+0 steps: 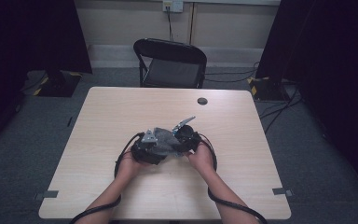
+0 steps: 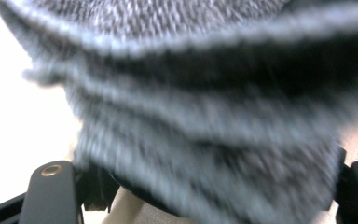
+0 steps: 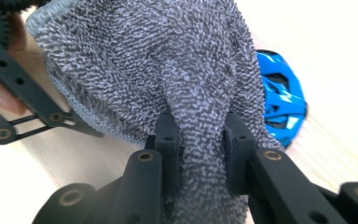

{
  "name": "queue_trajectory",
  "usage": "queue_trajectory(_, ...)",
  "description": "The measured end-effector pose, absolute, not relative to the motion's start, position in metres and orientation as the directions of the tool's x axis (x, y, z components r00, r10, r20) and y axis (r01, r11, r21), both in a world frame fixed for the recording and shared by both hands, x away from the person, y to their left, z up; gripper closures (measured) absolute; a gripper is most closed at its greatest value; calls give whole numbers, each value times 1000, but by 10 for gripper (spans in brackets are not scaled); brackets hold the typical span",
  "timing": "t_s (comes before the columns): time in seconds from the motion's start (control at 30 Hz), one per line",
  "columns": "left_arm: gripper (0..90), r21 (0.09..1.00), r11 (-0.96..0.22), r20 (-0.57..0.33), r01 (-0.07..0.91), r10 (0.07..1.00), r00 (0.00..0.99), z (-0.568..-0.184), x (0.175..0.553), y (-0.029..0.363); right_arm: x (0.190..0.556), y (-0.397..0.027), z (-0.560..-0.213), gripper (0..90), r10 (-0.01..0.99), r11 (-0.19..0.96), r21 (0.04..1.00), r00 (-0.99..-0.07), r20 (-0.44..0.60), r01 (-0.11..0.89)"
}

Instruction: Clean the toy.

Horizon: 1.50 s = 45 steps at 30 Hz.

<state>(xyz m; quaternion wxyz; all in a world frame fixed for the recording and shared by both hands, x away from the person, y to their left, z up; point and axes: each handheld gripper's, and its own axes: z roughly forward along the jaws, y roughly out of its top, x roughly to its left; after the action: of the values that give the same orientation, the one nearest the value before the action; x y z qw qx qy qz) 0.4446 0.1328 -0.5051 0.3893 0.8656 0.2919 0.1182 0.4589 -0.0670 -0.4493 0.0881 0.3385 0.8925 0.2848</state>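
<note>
Both claws met near the middle of the pale wooden desk [image 1: 121, 196], with a grey knitted terry cloth [image 1: 164, 139] bunched between them. Right claw [image 3: 199, 135] clamped together on a pinched fold of that cloth, fabric squeezed between its black jaws. Left claw [image 1: 147, 148] set wide, jaws standing at either side of the cloth bundle that hangs in front of its camera; whether its pads press cannot be told. Just beside the cloth, a shiny blue round object [image 3: 282, 105] lying on the desk.

A grey knitted cloth [image 1: 164, 138], bunched and folded, hangs just above the table's middle.
</note>
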Motion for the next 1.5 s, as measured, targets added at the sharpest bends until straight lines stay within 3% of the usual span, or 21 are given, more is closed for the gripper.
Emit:
queue_trajectory(1.03, 242, 744, -527, -23, 412, 595, 803, -505, 445, 133, 501, -124, -460, 718, 785, 510, 508, -617, 54, 694)
queue_trajectory(1.5, 242, 743, -528, -23, 412, 595, 804, -505, 445, 133, 505, -133, -463, 717, 794, 539, 481, -607, -16, 692)
